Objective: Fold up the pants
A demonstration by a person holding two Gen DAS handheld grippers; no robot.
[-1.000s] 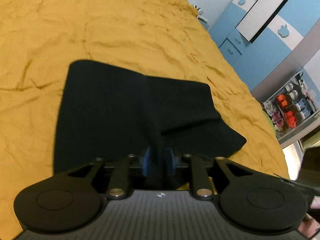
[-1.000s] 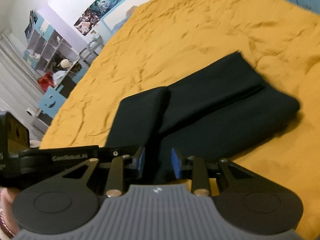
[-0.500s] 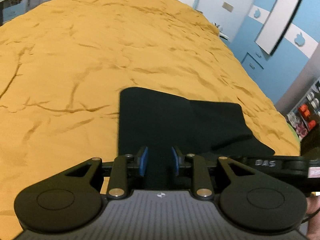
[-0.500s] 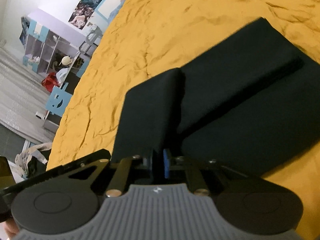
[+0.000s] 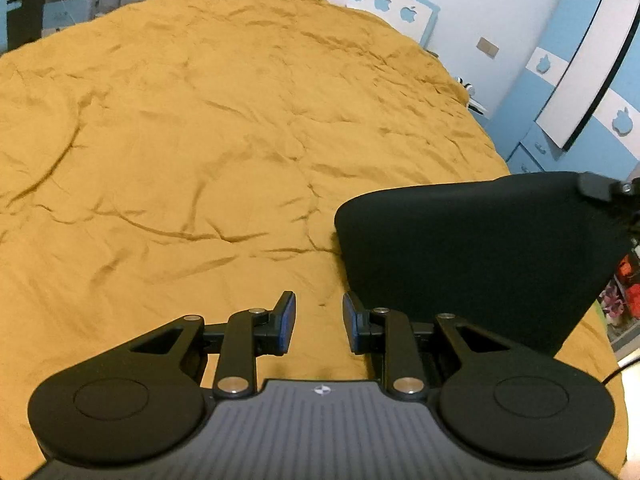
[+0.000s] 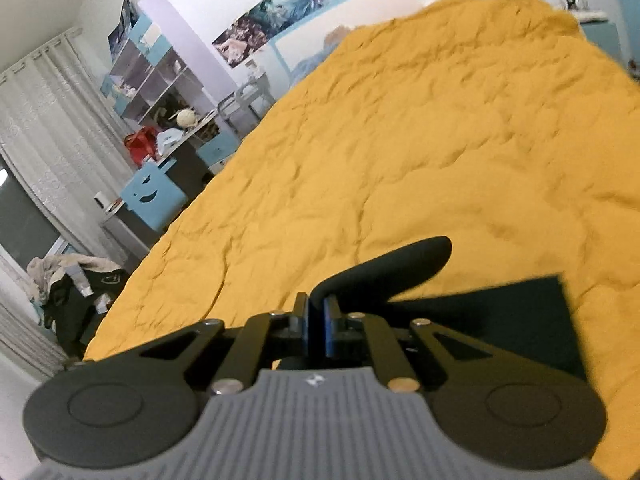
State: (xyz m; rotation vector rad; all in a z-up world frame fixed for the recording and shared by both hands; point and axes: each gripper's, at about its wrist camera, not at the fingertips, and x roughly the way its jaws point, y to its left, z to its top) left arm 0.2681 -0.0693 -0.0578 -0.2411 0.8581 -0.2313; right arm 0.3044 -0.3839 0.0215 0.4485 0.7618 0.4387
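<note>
Pants [image 5: 472,256], black, folded, lifted above the yellow bed [image 5: 200,160]: right gripper [image 6: 316,328] fingers pinch 1 edge; left gripper [image 5: 319,322] fingers spread, empty. Folding seems complete; next, set the bundle down flat.

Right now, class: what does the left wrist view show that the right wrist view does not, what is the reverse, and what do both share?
Only the left wrist view shows the left gripper, open over bare bedspread, and the blue wardrobe.

Only the right wrist view shows the right gripper shut on a fold of the black pants, plus the curtain and shelf unit.

Both show the pants, the yellow bedspread and the apple cutouts on the headboard.
</note>
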